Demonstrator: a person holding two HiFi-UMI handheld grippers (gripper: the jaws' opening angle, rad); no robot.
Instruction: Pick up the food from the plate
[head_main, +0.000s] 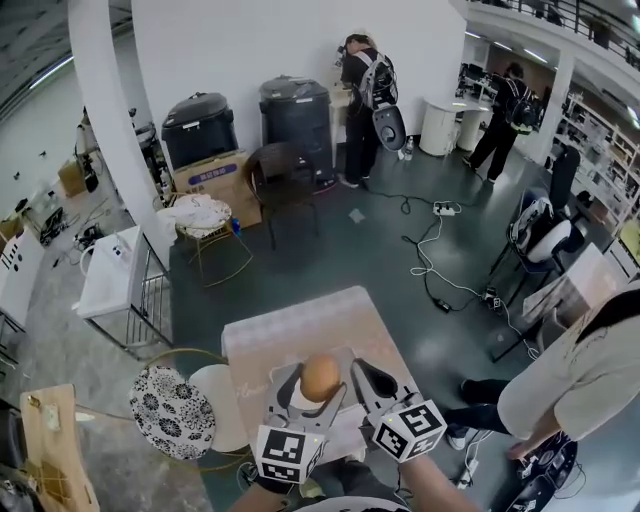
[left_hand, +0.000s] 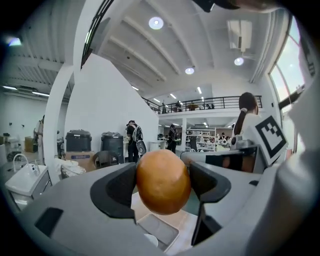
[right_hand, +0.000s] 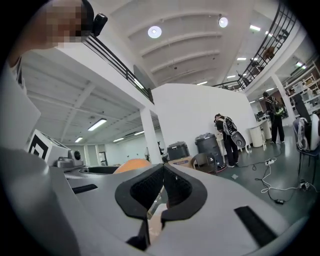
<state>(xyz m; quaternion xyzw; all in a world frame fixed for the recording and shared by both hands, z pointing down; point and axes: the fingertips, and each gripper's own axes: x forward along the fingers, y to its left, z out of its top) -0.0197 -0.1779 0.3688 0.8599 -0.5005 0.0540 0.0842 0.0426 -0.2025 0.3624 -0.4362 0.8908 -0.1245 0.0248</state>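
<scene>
A round golden-brown bun (head_main: 320, 377) is held up in the air above the table, clamped between the jaws of my left gripper (head_main: 318, 384). Seen from the left gripper view, the bun (left_hand: 163, 181) fills the gap between the two dark pads. My right gripper (head_main: 366, 380) hovers just to the right of it, jaws pressed together with nothing in them (right_hand: 162, 187). The bun's orange edge (right_hand: 131, 165) shows at the left in the right gripper view. A white plate or tray (left_hand: 159, 229) lies below on the table, mostly hidden.
The small table (head_main: 300, 335) has a pale pink cloth. A patterned stool (head_main: 172, 411) stands at its left, a person in a light shirt (head_main: 570, 380) at the right. Bins (head_main: 296, 112), a dark chair (head_main: 283, 178) and floor cables (head_main: 440, 262) lie farther off.
</scene>
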